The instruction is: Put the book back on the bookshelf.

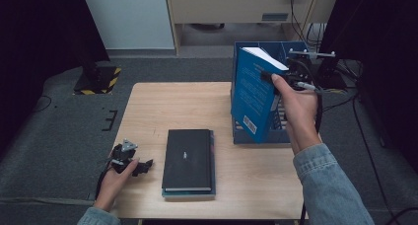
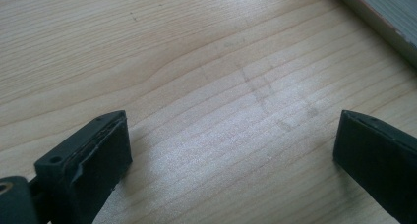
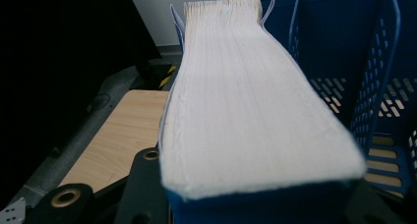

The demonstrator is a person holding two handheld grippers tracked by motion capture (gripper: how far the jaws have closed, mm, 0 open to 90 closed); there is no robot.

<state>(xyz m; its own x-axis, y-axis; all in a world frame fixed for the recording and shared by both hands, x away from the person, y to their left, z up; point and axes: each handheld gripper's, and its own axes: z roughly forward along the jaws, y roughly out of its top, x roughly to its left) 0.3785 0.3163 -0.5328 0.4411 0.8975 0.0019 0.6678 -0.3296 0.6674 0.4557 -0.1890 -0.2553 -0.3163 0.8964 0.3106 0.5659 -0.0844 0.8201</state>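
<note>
The right gripper point(image 1: 268, 78) pinches a thick blue book point(image 1: 254, 94) across its closed block, near the top of the fore edge, and holds it upright and slightly tilted at the left end of the blue file rack point(image 1: 291, 136) at the table's far right corner. In the right gripper view the pale page edges point(image 3: 246, 101) run away between the two jaws, cover on either side. It looks heavy for its size and stiff while kept closed, though a glossy cover can slip (a paperback also flexes if held by one corner), so a grip squarely across covers and pages, close to the middle of the long edge, seems the safest. The left gripper point(image 1: 129, 161) rests on the wooden table point(image 1: 162, 106) with its jaws spread and nothing between them, just beside a stack of two books point(image 1: 189, 162).
</note>
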